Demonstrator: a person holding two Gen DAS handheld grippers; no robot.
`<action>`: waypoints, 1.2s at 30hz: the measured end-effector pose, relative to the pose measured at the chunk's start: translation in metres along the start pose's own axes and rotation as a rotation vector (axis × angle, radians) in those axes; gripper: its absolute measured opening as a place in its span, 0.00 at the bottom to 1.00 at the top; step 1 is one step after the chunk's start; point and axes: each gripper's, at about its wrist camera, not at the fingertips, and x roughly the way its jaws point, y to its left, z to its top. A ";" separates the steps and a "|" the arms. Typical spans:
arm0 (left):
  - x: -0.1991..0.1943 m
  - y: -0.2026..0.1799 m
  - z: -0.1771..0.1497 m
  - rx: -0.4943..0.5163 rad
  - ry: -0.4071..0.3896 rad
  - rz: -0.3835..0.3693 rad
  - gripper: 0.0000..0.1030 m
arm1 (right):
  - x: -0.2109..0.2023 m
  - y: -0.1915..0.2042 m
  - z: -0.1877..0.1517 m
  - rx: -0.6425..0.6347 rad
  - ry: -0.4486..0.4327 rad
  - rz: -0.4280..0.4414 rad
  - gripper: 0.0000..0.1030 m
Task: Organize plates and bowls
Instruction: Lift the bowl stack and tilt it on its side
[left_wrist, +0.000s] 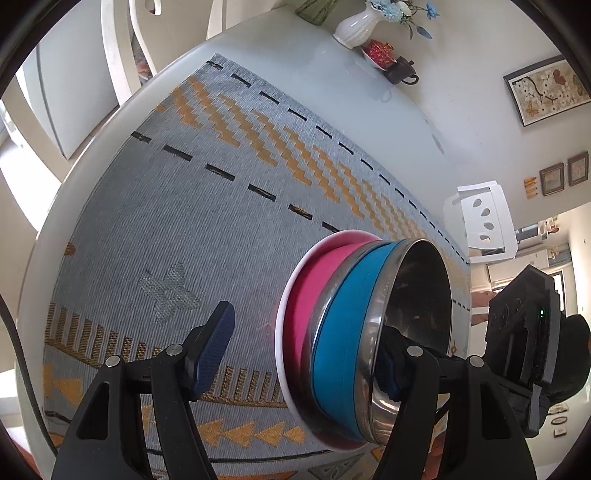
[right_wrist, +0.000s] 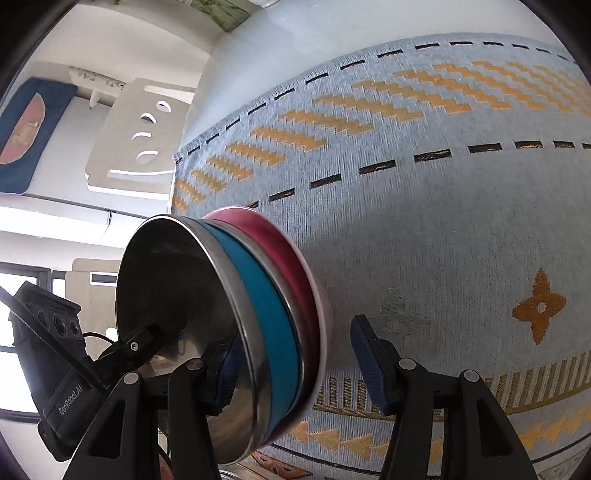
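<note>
blue-padded left hand-held gripper (left_wrist: 303, 354) stands wide, one finger inside the steel bowl (left_wrist: 417, 314) nested in a pink bowl (left_wrist: 306, 291) over the table (left_wrist: 369, 92).

right hand-held gripper (right_wrist: 299, 369) straddles the steel bowl's opposite rim, its far pad clear of the bowls.

Two nested bowls (left_wrist: 369, 332) sit on a plate (left_wrist: 291, 314), over the cloth (left_wrist: 184, 221) covering the worktop (left_wrist: 369, 92). A vase (left_wrist: 356, 24) stands near the far edge.

blue bowl (left_wrist: 343, 332) nested in pink bowl (left_wrist: 299, 314)
</note>
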 end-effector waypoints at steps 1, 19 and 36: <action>-0.001 0.000 0.000 -0.001 -0.004 -0.002 0.64 | 0.001 0.001 0.001 -0.001 0.000 0.002 0.53; 0.007 -0.015 -0.005 0.088 -0.041 0.033 0.35 | 0.005 0.009 -0.003 -0.044 -0.042 0.014 0.53; -0.009 -0.021 -0.007 0.099 -0.093 0.029 0.35 | -0.009 0.026 -0.007 -0.192 -0.088 -0.046 0.51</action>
